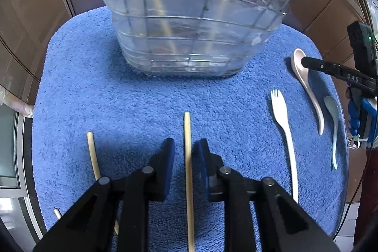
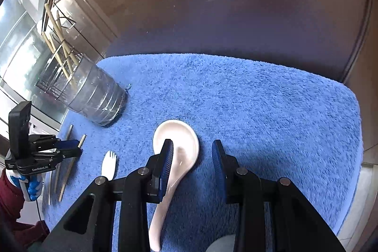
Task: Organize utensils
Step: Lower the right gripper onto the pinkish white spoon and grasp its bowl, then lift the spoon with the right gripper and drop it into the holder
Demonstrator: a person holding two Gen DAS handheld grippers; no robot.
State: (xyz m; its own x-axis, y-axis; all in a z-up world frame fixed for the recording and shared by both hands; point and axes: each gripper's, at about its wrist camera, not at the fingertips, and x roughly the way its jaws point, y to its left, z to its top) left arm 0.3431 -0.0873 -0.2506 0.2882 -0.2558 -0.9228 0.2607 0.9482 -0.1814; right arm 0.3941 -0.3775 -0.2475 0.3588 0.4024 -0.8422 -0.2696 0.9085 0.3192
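Note:
My left gripper points down at the blue mat, open, with a bamboo chopstick lying lengthwise between its pads and a small gap on each side. Another chopstick lies to its left. A white fork, a pinkish-white spoon and a pale blue spoon lie at the right. My right gripper is open over the pinkish spoon; its left finger covers the edge of the bowl and the handle runs back under it. The wire holder with a clear liner holds several chopsticks.
A fluffy blue mat covers the round table top, and its edge is close on all sides. Brown cabinet fronts stand behind. A gloved hand with a dark red sleeve holds the left gripper. The fork lies between the two grippers.

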